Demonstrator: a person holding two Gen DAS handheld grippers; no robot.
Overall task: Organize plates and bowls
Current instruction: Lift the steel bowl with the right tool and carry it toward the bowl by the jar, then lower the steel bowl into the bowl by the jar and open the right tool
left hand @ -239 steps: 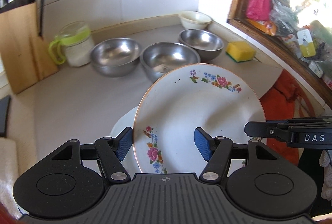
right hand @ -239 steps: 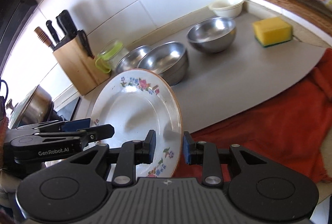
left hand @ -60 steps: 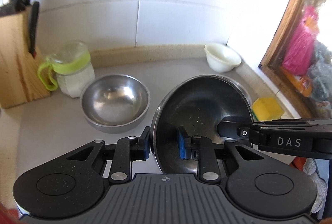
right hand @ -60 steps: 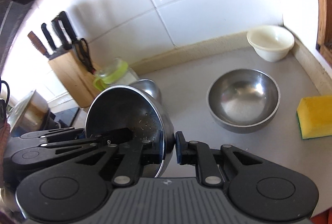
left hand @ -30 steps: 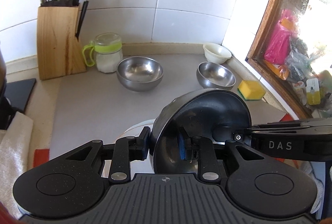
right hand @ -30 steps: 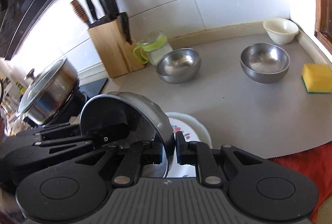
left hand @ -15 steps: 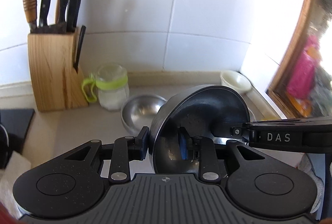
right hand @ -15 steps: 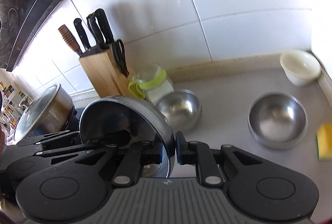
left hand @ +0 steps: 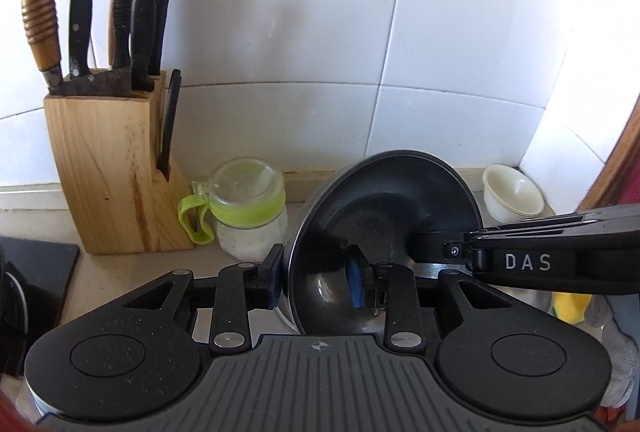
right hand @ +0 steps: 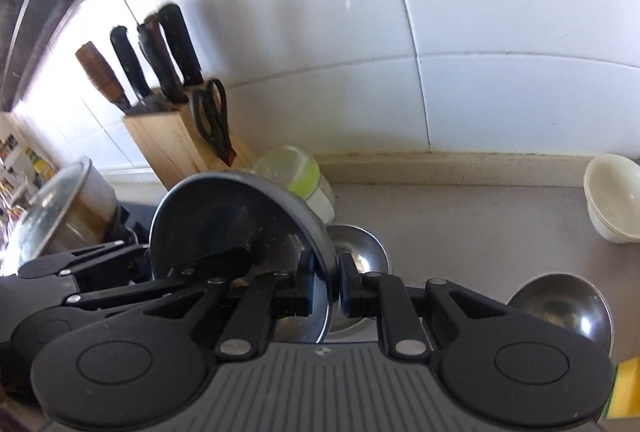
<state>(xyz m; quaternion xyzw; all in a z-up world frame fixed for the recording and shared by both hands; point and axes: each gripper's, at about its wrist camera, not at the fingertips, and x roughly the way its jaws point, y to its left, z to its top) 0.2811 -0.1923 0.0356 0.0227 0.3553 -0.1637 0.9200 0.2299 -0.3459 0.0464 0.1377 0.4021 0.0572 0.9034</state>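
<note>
Both grippers hold one steel bowl [left hand: 384, 216] tilted on edge above the counter. My left gripper [left hand: 316, 282] is shut on its near rim. My right gripper [right hand: 325, 290] is shut on the opposite rim of the same bowl [right hand: 224, 224] and shows in the left wrist view [left hand: 460, 252] as a black arm marked DAS. A second steel bowl [right hand: 356, 252] sits on the counter just behind the held one. A third steel bowl [right hand: 560, 312] sits at the right. A small cream bowl [left hand: 512, 193] stands in the back right corner.
A wooden knife block [left hand: 108, 167] with several knives stands at the back left. A jar with a green lid [left hand: 248, 207] stands beside it. A lidded pot [right hand: 60, 216] is at the far left. A yellow sponge [right hand: 624, 388] lies at the right edge.
Both grippers have carried the steel bowl forward and lower toward the back wall; the knife block, jar and counter bowls loom closer. The plates seen earlier are out of view.
</note>
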